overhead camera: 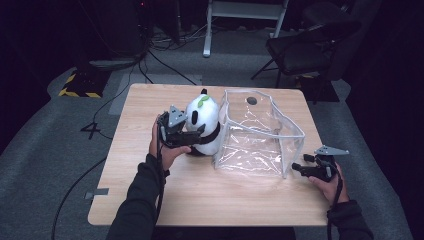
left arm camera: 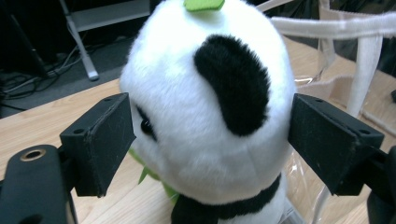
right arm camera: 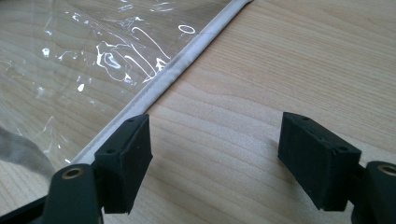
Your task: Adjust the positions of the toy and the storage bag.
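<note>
- On the wooden worktop (overhead camera: pixel 165 200), left of centre, your left gripper (overhead camera: pixel 192 135) has its jaws on either side of the plush panda's (overhead camera: pixel 204 120) head; in the left gripper view both pads sit against the white fur, so the panda (left arm camera: pixel 205 116) looks clamped at about mid width.
- The panda stands upright, just beside the left wall of the clear plastic bag (overhead camera: pixel 257 135), with a green leaf on top of its head.
- The bag stands open at the top, near the middle of the worktop, its white trim outlining the rim and edges.
- At the right edge of the worktop, your right gripper (overhead camera: pixel 300 169) lies low, close to the bag's near right corner.
- In the right gripper view its jaws stand wide apart over bare wood with nothing between them; the bag's white seam (right arm camera: pixel 159 84) runs just past one pad.
</note>
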